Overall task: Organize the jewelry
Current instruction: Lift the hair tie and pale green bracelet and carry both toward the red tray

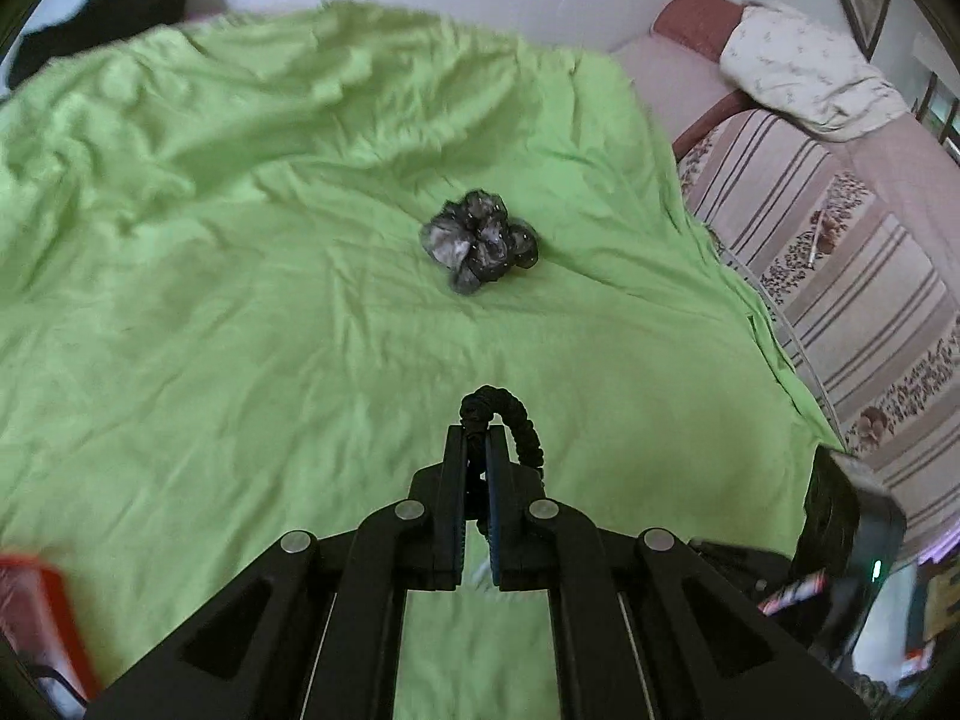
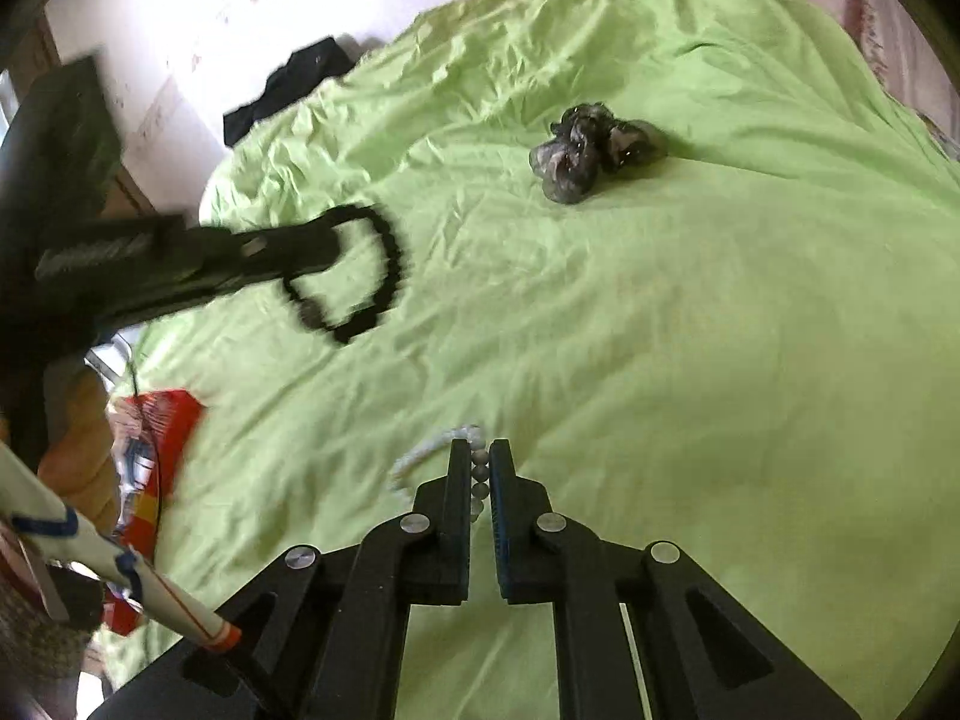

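- The left gripper (image 1: 477,438) is clenched on a black braided bracelet (image 1: 522,420), which hangs in a loop above the green bedsheet (image 1: 240,330).
- The right gripper (image 2: 479,456) is clamped on a string of pale beads (image 2: 480,480), low over the sheet.
- A grey scrunchie (image 1: 477,240) lies near the middle of the bed, well apart from both.
- A red packet (image 2: 162,438) sits at the bed's edge.

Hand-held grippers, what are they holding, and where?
Left hand-held gripper pinches the black hair band on its loop. Right hand-held gripper pinches the white bead string mid-strand.
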